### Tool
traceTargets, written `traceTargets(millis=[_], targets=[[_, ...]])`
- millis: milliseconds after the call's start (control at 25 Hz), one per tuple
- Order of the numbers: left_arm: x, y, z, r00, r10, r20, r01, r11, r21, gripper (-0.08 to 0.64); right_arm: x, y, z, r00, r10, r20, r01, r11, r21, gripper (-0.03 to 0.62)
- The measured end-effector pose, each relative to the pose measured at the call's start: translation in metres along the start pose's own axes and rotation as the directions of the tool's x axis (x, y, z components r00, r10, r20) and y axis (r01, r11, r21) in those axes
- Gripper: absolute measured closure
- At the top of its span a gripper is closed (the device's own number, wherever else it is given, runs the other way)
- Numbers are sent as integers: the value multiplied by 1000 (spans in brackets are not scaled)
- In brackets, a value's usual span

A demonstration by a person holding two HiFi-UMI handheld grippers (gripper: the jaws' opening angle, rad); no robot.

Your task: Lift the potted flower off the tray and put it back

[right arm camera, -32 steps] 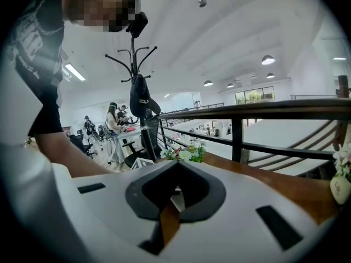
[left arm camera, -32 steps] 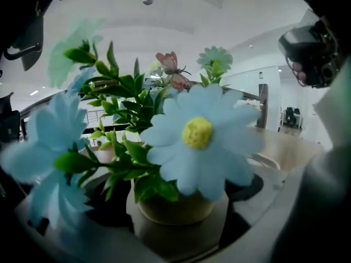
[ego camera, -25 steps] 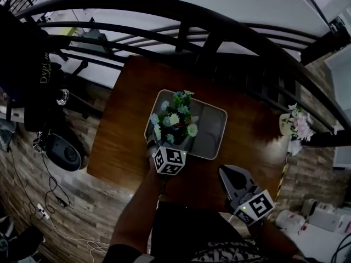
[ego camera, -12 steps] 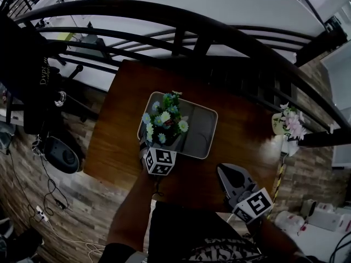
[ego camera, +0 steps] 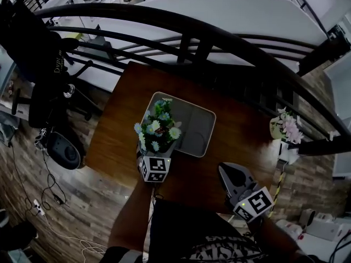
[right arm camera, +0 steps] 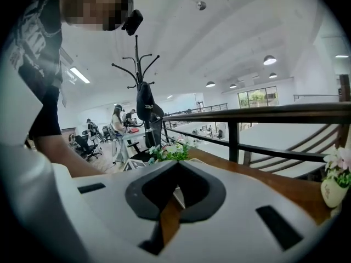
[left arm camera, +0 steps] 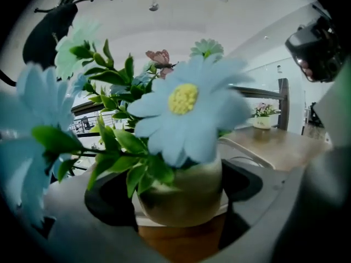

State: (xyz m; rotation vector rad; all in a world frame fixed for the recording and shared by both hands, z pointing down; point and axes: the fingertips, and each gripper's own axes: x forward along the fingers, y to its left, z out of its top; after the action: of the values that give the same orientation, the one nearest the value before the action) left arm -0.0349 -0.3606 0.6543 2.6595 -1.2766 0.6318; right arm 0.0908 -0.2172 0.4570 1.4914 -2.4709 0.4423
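The left tongs [ego camera: 149, 153] are clamping the potted flower [left arm camera: 184, 193] by its pot, one jaw pressing on each side, and the blooms are spreading above and in front of them. Compared with a second ago, when the pot was sitting well inside the tray [ego camera: 200, 126], it is now hanging at the tray's near left corner, closer to the person. In the left gripper view, bare wood of the table [ego camera: 120, 130] and a strip of the tray's pale rim are showing under the pot's base. That suggests the lift is happening or just done, so the return is probably the half that is remaining. The tray floor beyond the left tongs is lying bare, giving plenty of room to set the pot down again. The raised rim is running just under and ahead of the pot, though, so the base is likely needing to clear it before going down. Left of these tongs the table is offering open wood, and its near edge is lying close below them. The dark railing [ego camera: 219, 37] is curving well beyond the tray. The right tongs [ego camera: 233, 181] are idling well to the right, jaws drawn almost together on nothing, pointing over the table toward a second small flower pot [ego camera: 285, 126] out past them.
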Motion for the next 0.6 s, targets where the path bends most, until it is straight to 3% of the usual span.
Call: traceTargets(millis=[240, 600], targets=[[-38, 4, -2, 995, 101, 12, -101, 994, -31, 74, -17, -1, 0, 999, 51, 9, -51, 999, -12, 601], [-102, 12, -40, 971, 240, -16, -241, 967, -87, 74, -16, 17, -1, 991, 136, 8, -136, 989, -54, 601]])
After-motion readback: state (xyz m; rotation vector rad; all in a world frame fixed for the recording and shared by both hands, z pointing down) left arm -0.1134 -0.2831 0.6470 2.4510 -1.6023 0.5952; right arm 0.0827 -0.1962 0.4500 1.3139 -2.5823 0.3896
